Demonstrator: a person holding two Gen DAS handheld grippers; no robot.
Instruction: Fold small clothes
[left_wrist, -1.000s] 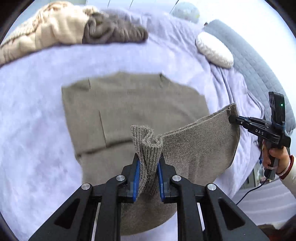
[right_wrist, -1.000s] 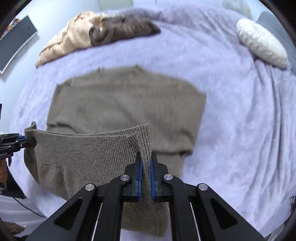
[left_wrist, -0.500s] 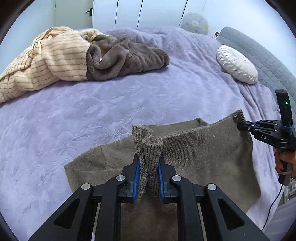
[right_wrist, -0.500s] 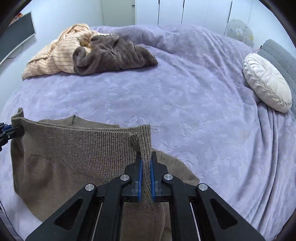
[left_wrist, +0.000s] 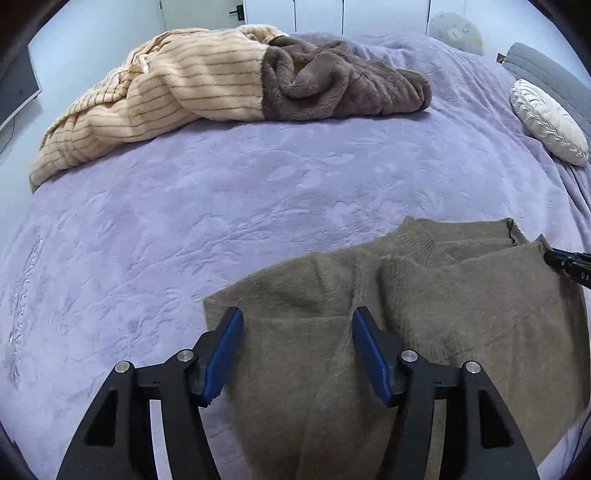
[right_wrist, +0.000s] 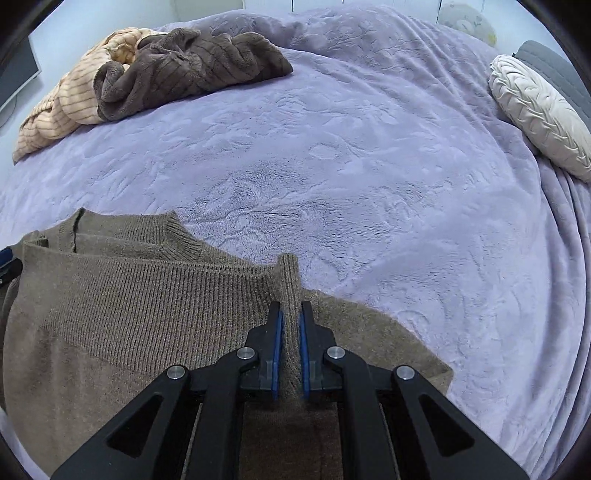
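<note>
One brown sweater (left_wrist: 424, 314) lies folded on my purple bedspread (left_wrist: 221, 206). My left gripper (left_wrist: 297, 350) tilts down over it, jaws opening, nothing pinched; my right gripper (right_wrist: 290, 339) is clamped on the ribbed hem. Beyond lie a heaped striped blanket (left_wrist: 155, 96) and a white cushion (right_wrist: 539, 114).

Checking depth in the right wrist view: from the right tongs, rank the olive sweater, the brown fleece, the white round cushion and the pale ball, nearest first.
1. Olive sweater, pinched in the right tongs.
2. White round cushion, right side.
3. Brown fleece, far left.
4. Pale ball, top right, beyond the bed.
</note>
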